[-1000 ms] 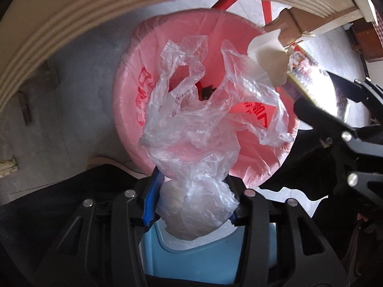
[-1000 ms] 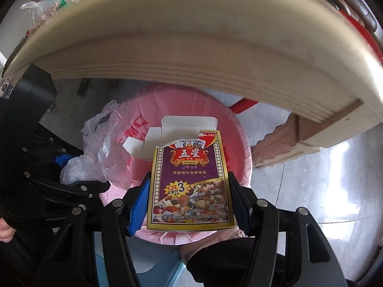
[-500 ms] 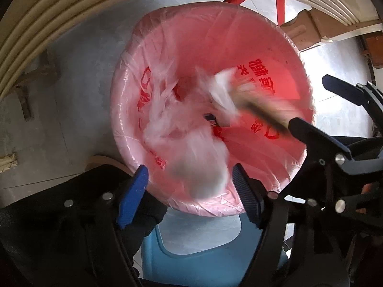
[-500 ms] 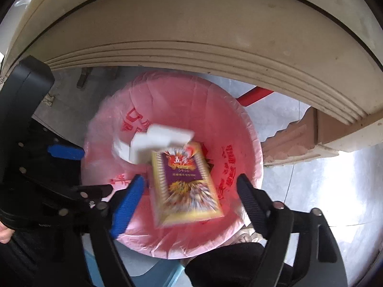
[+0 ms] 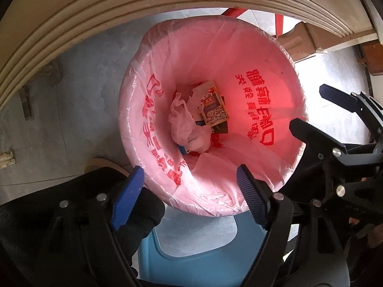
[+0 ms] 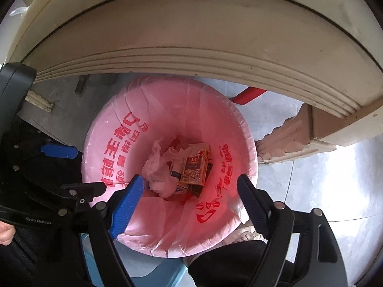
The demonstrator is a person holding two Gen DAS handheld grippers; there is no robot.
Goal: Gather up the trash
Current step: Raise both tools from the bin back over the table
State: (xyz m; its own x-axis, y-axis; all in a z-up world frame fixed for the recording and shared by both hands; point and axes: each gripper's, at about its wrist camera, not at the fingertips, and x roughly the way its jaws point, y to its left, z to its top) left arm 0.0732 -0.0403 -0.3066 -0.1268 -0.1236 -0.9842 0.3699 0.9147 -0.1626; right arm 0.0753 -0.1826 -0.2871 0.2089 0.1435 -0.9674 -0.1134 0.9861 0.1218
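just dropped: both bits of trash are out of my grippers and lying at the bottom of the bin (image 5: 282,76). A second ago the crumpled plastic bag (image 5: 189,129) was pinched in my left gripper (image 5: 189,191) and the card box (image 5: 214,107) in my right gripper (image 6: 190,193); now they lie side by side down there, bag on the left, box on the right, touching.

left gripper: jaws have just been opening, now wide apart with nothing between them, hanging over the near rim.

right gripper: same deal, jaws have just been opening, spread wide and empty, also over the near rim.

what it means: this round of collecting looks done to me. I'd guess the next move is going back for more, if any is left.

edges: the table edge (image 5: 119,7) curves right over the far side of the bin, so that's what I could bump going up. A carved table leg (image 6: 287,141) stands just right of the bin.

open room: bare floor (image 5: 79,91) on the left. A blue stool (image 5: 191,246) sits under the near side.
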